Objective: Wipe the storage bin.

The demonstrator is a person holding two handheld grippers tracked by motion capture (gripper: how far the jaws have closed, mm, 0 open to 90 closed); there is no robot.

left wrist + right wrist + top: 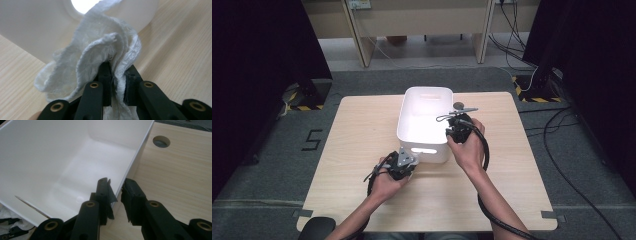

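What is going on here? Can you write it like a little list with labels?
table: pale wooden table
box: white plastic tub, nothing seen inside
cloth: crumpled white gauzy cloth, beside the tub's near wall
left claw: shut on the cloth
right claw: clamped over the tub's side rim, one jaw inside, one outside
hole: round hole in the table beyond the tub

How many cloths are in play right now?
1: a white cloth is pinched in the left gripper, beside the near end of the white bin. The bin's visible floor is bare; its near corner stays hidden.
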